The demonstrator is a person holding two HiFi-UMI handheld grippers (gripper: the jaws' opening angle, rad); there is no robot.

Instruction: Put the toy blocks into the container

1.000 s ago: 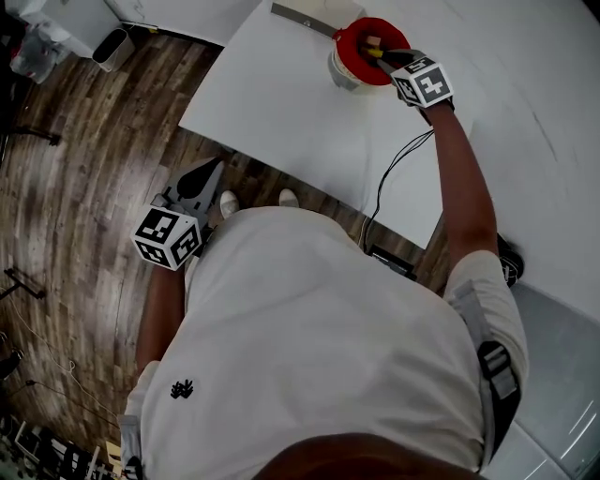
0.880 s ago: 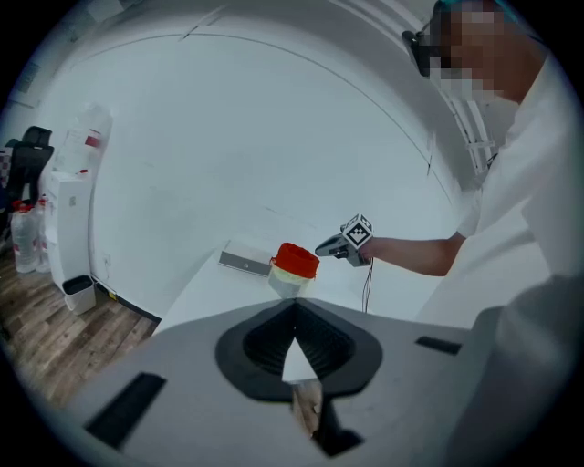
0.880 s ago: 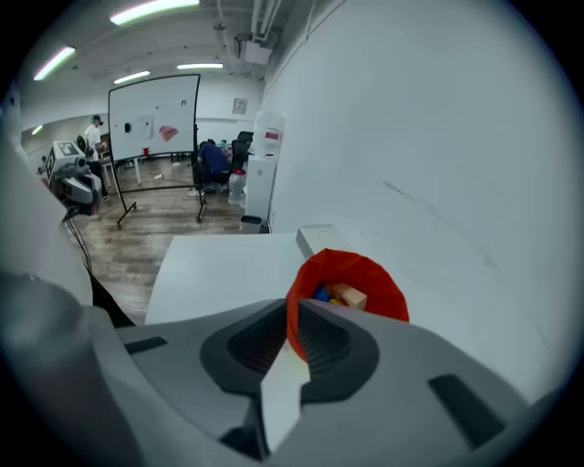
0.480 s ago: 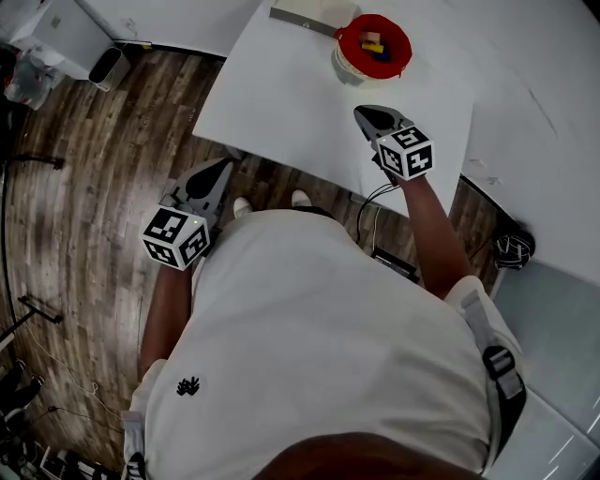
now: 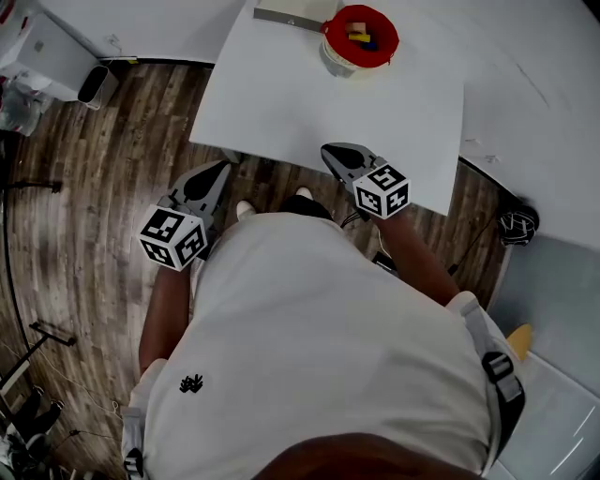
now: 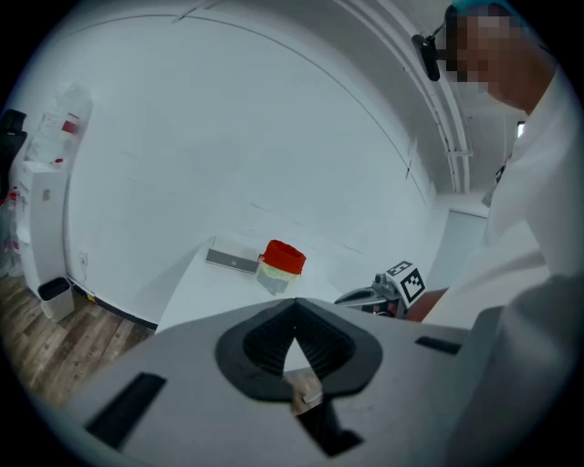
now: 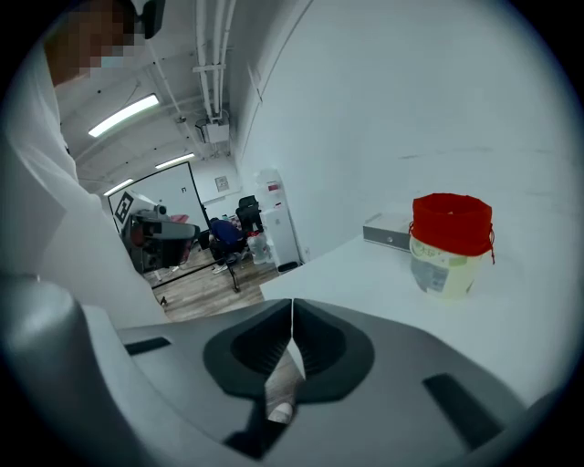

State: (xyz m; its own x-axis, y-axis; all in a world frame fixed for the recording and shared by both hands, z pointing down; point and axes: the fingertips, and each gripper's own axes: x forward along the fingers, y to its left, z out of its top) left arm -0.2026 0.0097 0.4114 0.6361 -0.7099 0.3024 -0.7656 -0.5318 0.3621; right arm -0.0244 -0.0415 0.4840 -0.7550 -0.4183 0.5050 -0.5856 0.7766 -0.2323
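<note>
The container (image 5: 390, 44), a pale tub with a red rim, stands on the far part of the white table (image 5: 281, 94). Yellow and blue toy blocks (image 5: 357, 37) lie inside it. My right gripper (image 5: 331, 150) hangs over the table's near edge, well short of the tub, shut and empty. My left gripper (image 5: 221, 169) is held over the wood floor left of the table, also shut with nothing in it. In the left gripper view the tub (image 6: 282, 265) and the right gripper (image 6: 350, 296) show ahead. The right gripper view has the tub (image 7: 450, 244) at right.
A flat grey box (image 5: 285, 16) lies behind the tub at the table's far edge. A small white bin (image 5: 94, 82) stands on the floor at left. A coiled cable (image 5: 517, 225) lies on the floor at right. My torso fills the lower head view.
My right gripper has drawn back from above the tub to the table's near edge. The blocks stay in the tub. The left gripper has barely shifted.
</note>
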